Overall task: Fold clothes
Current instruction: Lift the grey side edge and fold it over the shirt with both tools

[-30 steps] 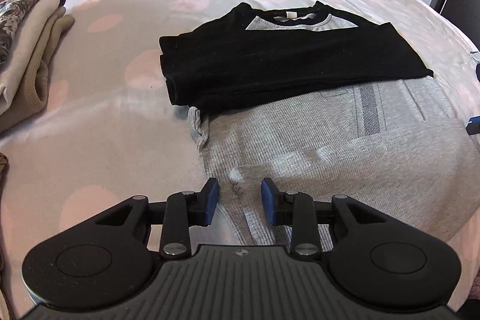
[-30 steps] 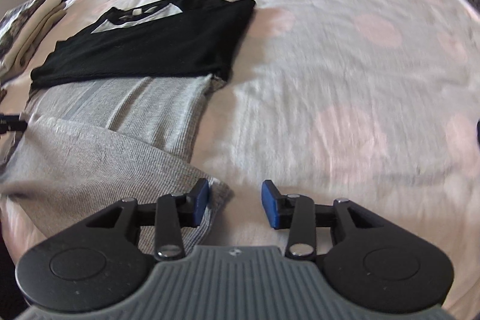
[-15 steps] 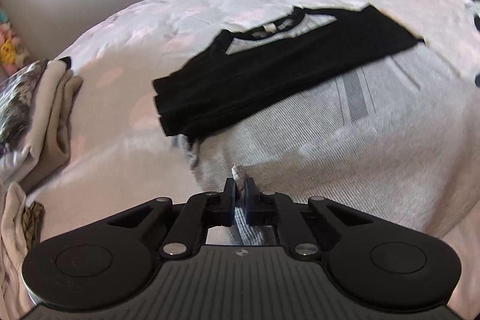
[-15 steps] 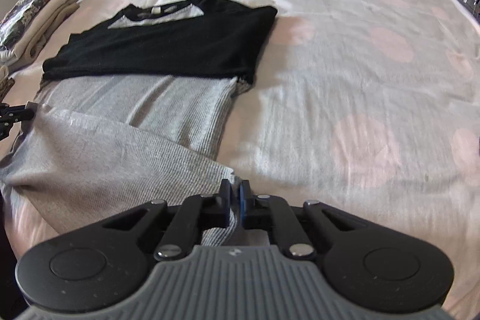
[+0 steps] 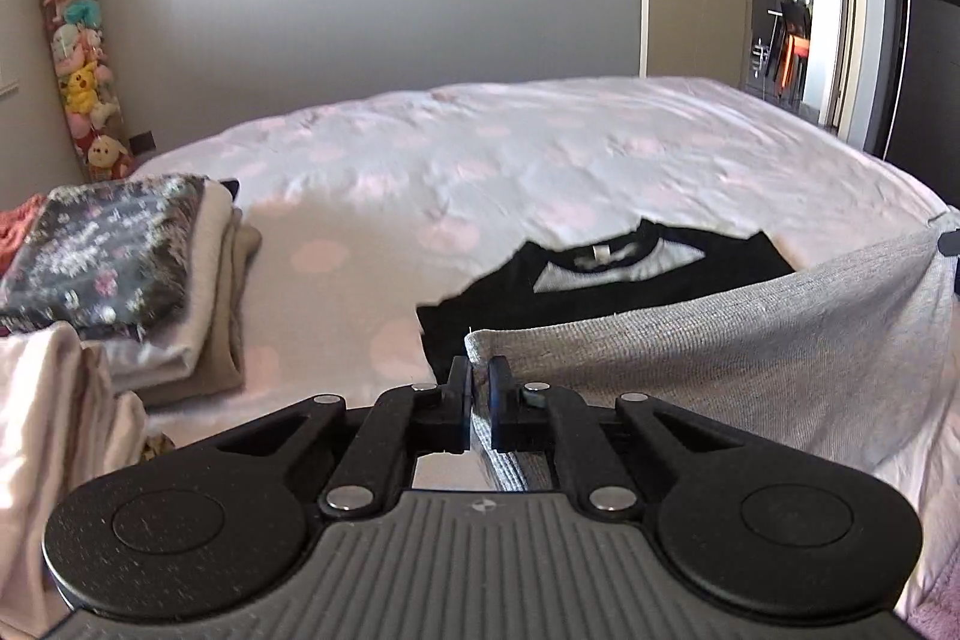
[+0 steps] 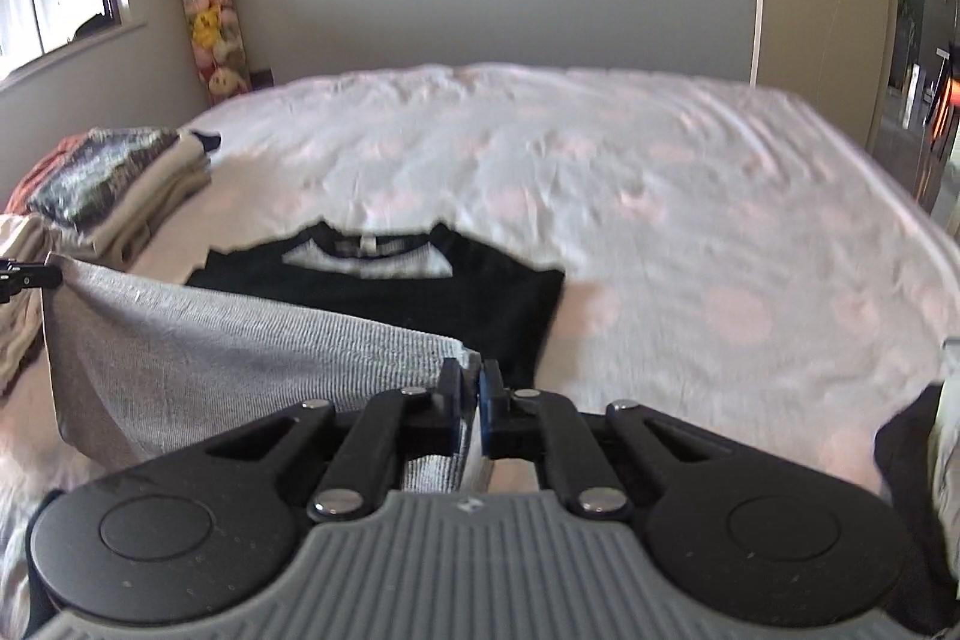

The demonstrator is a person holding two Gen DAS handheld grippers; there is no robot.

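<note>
A second ago both grippers stood open over the grey garment's point(image 5: 750, 358) hem, which lay flat near the bed's point(image 5: 540, 148) front edge. Now the left gripper point(image 5: 478, 376) and the right gripper point(image 6: 470, 381) are each clamped tight on a corner of that hem and have lifted it off the bed, so the cloth hangs stretched between them. Its raised edge now hides the lower part of the black folded top point(image 6: 420, 292), and the wall and door have come into view.
</note>
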